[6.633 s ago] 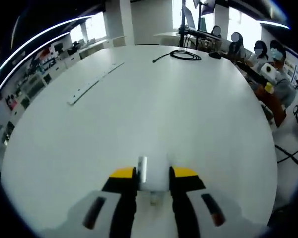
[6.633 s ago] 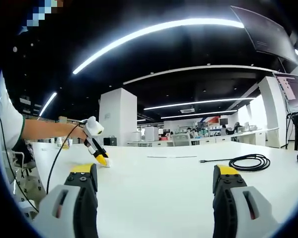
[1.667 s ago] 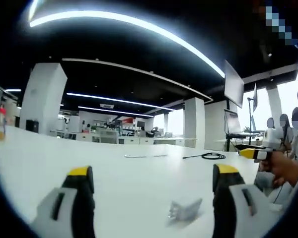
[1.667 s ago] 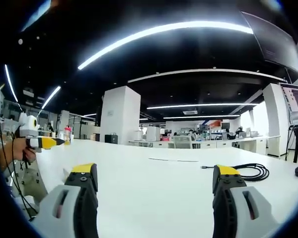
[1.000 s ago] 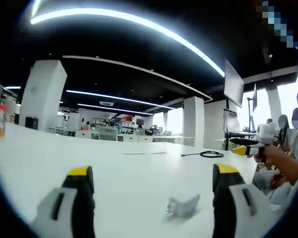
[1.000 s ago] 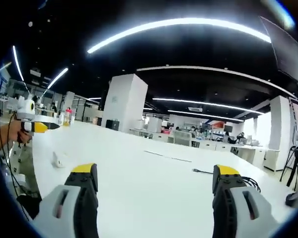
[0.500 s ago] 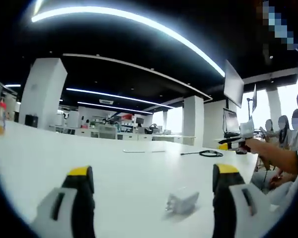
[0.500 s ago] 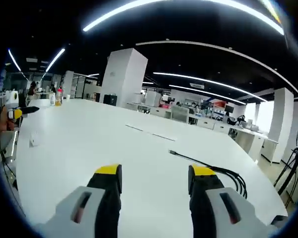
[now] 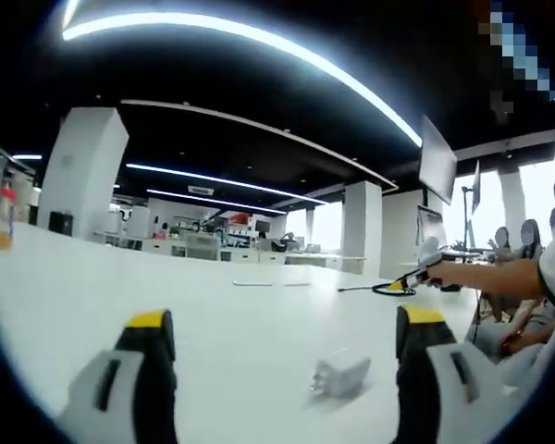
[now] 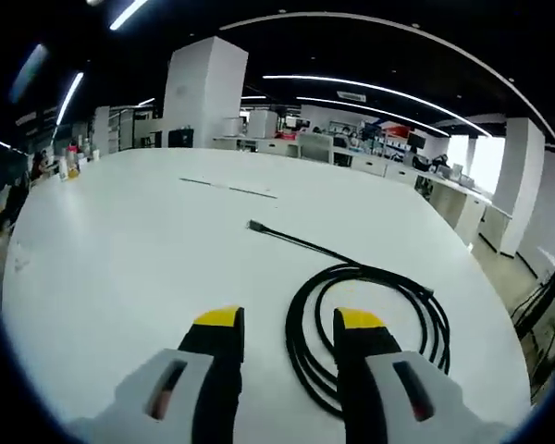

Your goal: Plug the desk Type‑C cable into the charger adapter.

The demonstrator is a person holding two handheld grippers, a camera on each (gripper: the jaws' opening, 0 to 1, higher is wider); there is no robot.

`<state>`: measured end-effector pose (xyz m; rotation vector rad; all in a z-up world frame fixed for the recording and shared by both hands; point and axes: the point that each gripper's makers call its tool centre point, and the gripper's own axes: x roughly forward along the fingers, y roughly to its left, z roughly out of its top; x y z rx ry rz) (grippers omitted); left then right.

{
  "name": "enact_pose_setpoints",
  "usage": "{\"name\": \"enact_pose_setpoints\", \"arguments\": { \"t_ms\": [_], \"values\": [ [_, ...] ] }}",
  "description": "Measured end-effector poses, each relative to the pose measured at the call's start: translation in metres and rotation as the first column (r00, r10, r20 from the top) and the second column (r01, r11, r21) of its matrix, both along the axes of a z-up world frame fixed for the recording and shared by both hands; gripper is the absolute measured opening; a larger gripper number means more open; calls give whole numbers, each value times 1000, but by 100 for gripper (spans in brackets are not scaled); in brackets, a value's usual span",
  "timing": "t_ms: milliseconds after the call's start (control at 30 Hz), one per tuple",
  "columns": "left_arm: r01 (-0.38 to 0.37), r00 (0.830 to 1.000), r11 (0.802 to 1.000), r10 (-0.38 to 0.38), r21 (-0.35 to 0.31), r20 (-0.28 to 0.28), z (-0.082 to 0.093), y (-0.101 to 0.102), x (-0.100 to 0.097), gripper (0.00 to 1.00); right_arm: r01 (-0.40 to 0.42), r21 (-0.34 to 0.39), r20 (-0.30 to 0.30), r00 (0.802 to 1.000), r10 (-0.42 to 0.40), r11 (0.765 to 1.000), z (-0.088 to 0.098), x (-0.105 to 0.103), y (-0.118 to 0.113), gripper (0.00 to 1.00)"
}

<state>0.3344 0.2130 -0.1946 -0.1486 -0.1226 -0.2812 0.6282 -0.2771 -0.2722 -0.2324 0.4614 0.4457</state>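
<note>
Your right tongs [image 10: 279, 324] hang low over the white table [image 10: 120, 240], jaws narrowly parted and gripping nothing, with the coiled black Type-C cable [image 10: 370, 314] just beside them. Your left tongs [image 9: 287, 324] stand spread wide, empty; the white charger adapter [image 9: 340, 375] lies between their jaws on the table. A thin strip [image 10: 227, 188] lies farther off.

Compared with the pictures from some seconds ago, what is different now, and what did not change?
The left gripper let go of the white charger adapter, which now lies on the table between its open jaws. The right gripper travelled across to the coiled black cable and narrowed its jaws, empty. The cable and table stayed put.
</note>
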Motion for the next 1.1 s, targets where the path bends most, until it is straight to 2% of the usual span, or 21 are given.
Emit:
{"name": "enact_pose_setpoints", "arguments": {
  "t_ms": [200,267,367,500,633,933,1100],
  "values": [
    [1,1000,1000,-1,-1,-6,-1,1,-1,100,0,-30,-111,994,-3,1000,-12,10,1,34],
    [0,1000,1000,0,0,-2,0,1,-1,100,-1,-36,-120,993,-4,999,-13,12,1,33],
    [1,1000,1000,-1,1,-1,0,1,-2,100,7,-54,-175,984,-17,999,-19,19,-3,31],
    [3,1000,1000,-3,1,-1,0,1,-3,100,-2,-53,-196,981,-8,999,-19,17,-3,25],
    [-3,1000,1000,3,0,3,1,4,-3,99,-8,-62,-223,975,-6,998,-23,14,-3,24],
    [-4,1000,1000,4,0,0,-1,5,-4,99,-26,-60,-239,971,11,998,-25,10,2,11],
    [-4,1000,1000,4,3,-4,-1,6,-4,99,-34,-58,-242,970,19,998,-25,10,1,9]
  ]
}}
